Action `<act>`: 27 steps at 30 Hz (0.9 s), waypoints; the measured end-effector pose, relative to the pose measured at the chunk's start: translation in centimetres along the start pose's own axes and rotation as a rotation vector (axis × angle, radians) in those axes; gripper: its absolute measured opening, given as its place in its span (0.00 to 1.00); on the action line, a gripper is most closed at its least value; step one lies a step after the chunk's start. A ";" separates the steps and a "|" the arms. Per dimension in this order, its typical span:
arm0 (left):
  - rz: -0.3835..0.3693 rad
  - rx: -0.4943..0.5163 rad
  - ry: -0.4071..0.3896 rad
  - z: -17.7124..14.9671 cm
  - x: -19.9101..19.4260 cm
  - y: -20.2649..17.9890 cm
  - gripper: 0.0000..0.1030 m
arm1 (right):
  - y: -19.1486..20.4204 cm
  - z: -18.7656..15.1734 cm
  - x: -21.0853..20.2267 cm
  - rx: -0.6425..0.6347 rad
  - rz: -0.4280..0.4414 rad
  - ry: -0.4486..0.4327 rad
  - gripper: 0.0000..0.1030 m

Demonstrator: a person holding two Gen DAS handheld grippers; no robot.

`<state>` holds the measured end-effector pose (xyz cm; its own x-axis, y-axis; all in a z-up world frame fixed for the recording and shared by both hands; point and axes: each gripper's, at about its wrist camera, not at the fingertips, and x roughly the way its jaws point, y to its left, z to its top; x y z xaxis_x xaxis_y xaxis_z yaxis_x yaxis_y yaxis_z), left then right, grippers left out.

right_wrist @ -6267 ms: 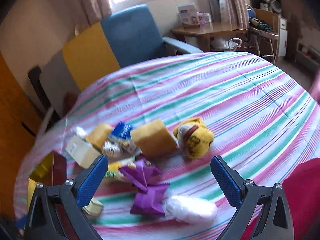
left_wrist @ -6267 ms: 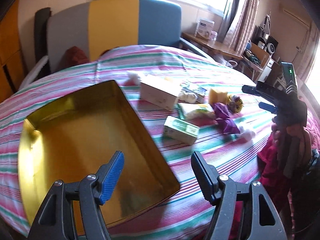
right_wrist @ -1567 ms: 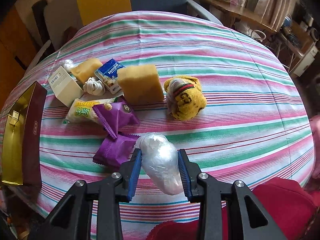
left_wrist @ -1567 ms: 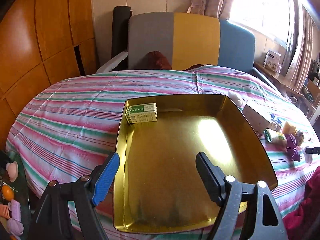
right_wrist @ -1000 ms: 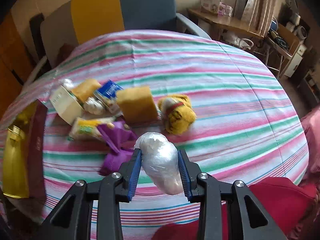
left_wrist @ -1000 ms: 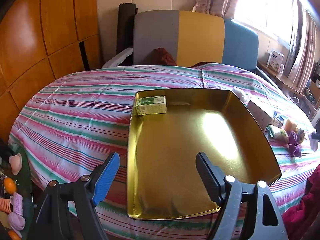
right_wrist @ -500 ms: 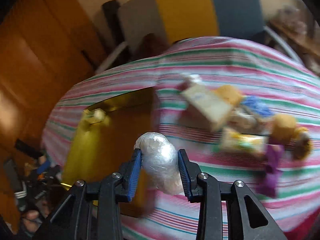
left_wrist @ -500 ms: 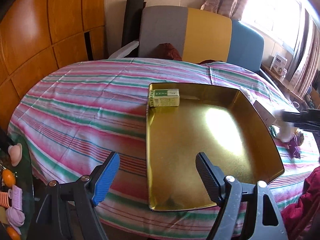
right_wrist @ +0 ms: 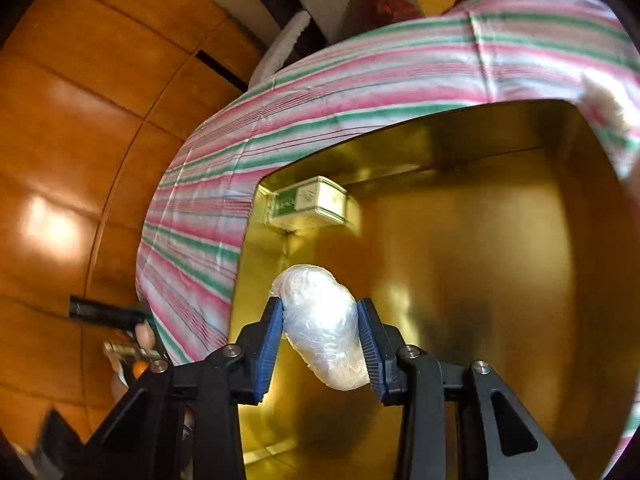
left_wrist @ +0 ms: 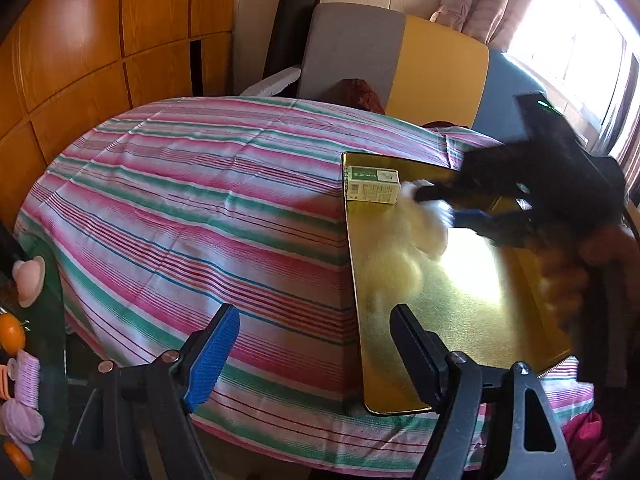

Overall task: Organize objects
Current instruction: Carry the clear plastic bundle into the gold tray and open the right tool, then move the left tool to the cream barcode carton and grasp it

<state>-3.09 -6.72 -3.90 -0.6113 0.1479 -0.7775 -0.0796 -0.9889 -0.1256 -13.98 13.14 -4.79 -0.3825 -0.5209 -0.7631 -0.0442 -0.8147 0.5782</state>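
A: Right gripper (right_wrist: 322,336) state?

B: Pads pressed on both sides of a white bundle wrapped in clear plastic (right_wrist: 320,320). It was held above the floor of the gold tray (right_wrist: 500,280); whether the bundle touched the floor could not be told.

A: Anything in the tray?

B: One green and white box (right_wrist: 312,202), in the tray corner at 11 o'clock from the bundle, against the wall. From the left wrist the same box (left_wrist: 373,189) sat at 12 o'clock in the tray's (left_wrist: 460,320) far left corner, with the blurred bundle (left_wrist: 428,224) just beside it at 4 o'clock.

A: Left gripper (left_wrist: 316,346)?

B: Jaws spread wide, nothing between them. It hung over the near edge of the striped tablecloth (left_wrist: 192,208), right finger over the tray's near left rim.

A: Surroundings?

B: Wood panelling (left_wrist: 100,40) at 10 o'clock, a grey and yellow chair (left_wrist: 396,60) at 12.
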 end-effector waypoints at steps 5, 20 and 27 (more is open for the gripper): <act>0.000 -0.029 0.019 0.0 0.5 0.9 0.76 | 1.2 1.8 3.4 0.128 0.090 0.013 0.54; -0.059 -0.042 0.029 -0.1 0.3 0.1 0.76 | 0.5 -1.5 -2.6 -0.139 0.029 -0.123 1.00; -0.095 0.013 0.032 0.2 -0.2 -2.6 0.76 | -2.6 -2.7 -8.4 -0.218 -0.069 -0.213 1.00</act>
<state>-2.94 -4.18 -3.25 -0.5753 0.2416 -0.7814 -0.1462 -0.9704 -0.1923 -8.11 18.96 -0.65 -0.5714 -0.4164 -0.7072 0.1139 -0.8936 0.4341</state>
